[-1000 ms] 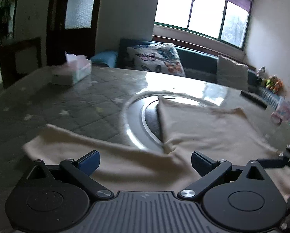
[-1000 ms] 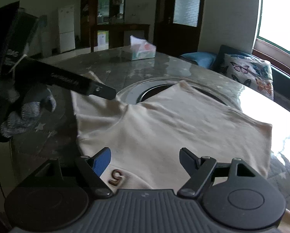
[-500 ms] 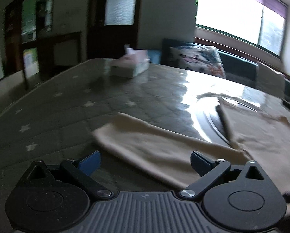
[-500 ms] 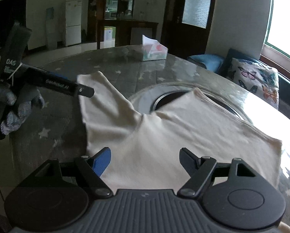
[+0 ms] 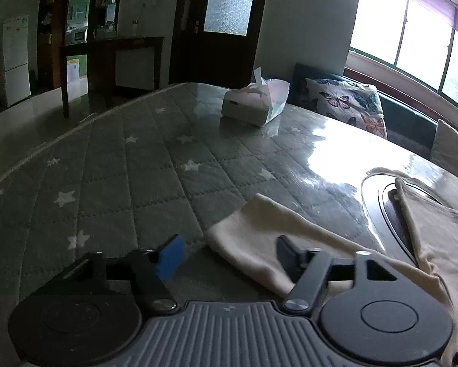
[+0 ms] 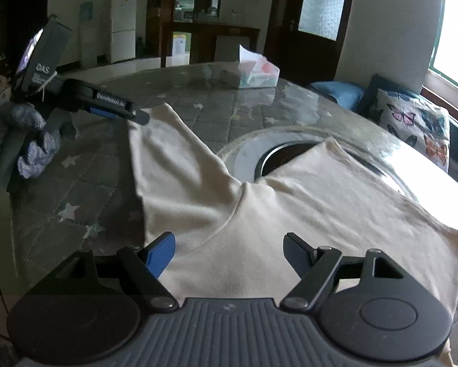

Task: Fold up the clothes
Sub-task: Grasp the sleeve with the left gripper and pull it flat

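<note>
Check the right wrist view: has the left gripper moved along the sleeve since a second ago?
Yes. The left gripper has moved outward along the cream shirt's sleeve to its cuff end, toward the tissue box; its jaws are closing.

A cream long-sleeved top (image 6: 305,202) is lying spread flat on the desk (image 6: 106,159), its body covering part of the round inset at the desk's middle. One sleeve (image 5: 259,232) is stretching out across the quilted, star-patterned cover toward the desk's near edge, its cuff end lying flat.
</note>
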